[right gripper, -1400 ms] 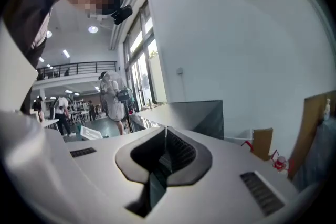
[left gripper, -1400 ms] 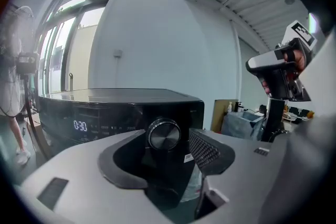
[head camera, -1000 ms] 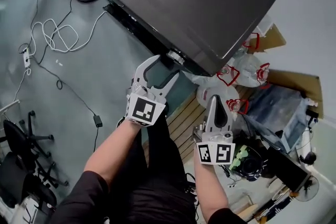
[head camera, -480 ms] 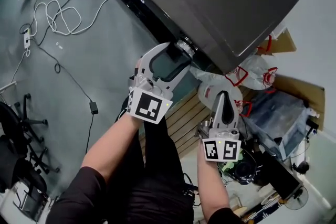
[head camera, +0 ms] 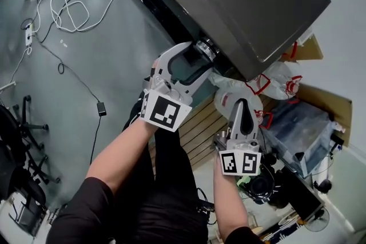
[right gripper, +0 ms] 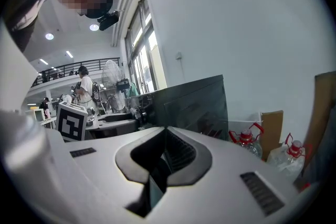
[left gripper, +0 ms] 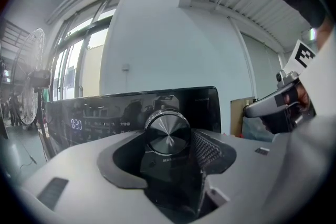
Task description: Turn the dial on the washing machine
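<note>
Holds the left gripper (head camera: 197, 57) up at the front of the washing machine (head camera: 240, 3), jaws spread wide to either side of the round metal dial (left gripper: 167, 134) on the machine's face. Finds the dial sitting between the two jaws in the left gripper view, with one ribbed pad (left gripper: 207, 147) just beside it; cannot tell whether either pad touches. Shows a dark glossy control panel (left gripper: 105, 113) across the washing machine's front, with lit digits toward the machine's left side in that view. Holds the right gripper (head camera: 241, 104) lower, off the washing machine's front corner and clear of it, jaws pressed together with nothing between them. Takes in clear water jugs with red handles (head camera: 280, 72) just beside the washing machine's side, a slatted wooden pallet (head camera: 197, 128) on the floor below its front, and a white cable (head camera: 57, 23) looped on the floor well apart from the machine.
</note>
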